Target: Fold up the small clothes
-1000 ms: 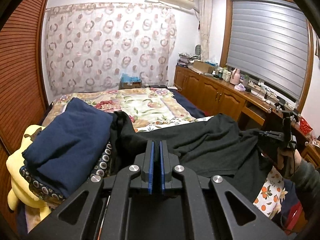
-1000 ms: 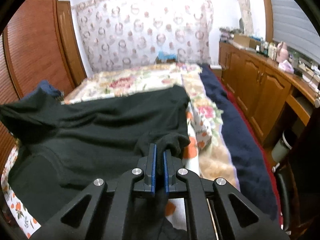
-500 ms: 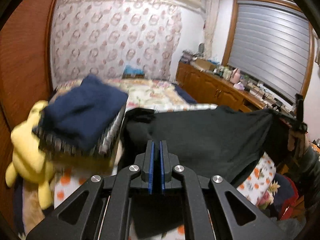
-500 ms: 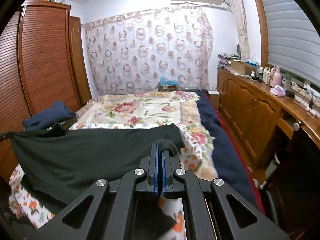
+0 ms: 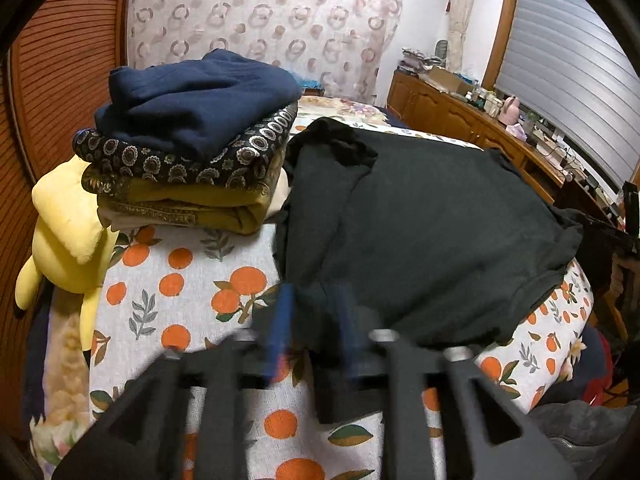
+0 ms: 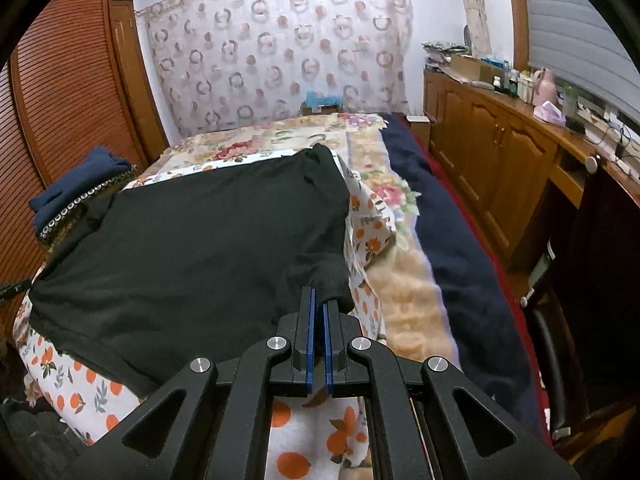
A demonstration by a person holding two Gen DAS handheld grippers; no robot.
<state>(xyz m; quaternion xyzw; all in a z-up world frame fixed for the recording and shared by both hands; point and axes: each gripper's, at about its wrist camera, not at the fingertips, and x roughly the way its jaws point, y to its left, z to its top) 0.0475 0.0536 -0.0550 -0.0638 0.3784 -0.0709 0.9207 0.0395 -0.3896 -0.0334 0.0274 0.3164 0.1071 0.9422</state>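
Note:
A black garment point(image 5: 432, 232) lies spread on the orange-print sheet point(image 5: 176, 280); it also shows in the right wrist view point(image 6: 200, 256). My left gripper point(image 5: 314, 312) is blurred, its jaws apart, with the garment's near left corner between and under them. My right gripper point(image 6: 319, 300) is shut on the black garment's near right corner, which bunches up above the fingertips. In the left wrist view the right gripper shows at the far right edge point(image 5: 624, 236).
A stack of folded clothes point(image 5: 192, 148), navy on top, sits on the bed's left beside a yellow plush toy point(image 5: 64, 224). Wooden wardrobe doors point(image 6: 68, 112) stand left. A wooden cabinet point(image 6: 500, 148) runs along the right. A navy blanket point(image 6: 448, 232) edges the bed.
Both grippers have lowered the black garment flat onto the sheet. The left gripper's jaws have opened from shut. The right gripper stays shut on its corner.

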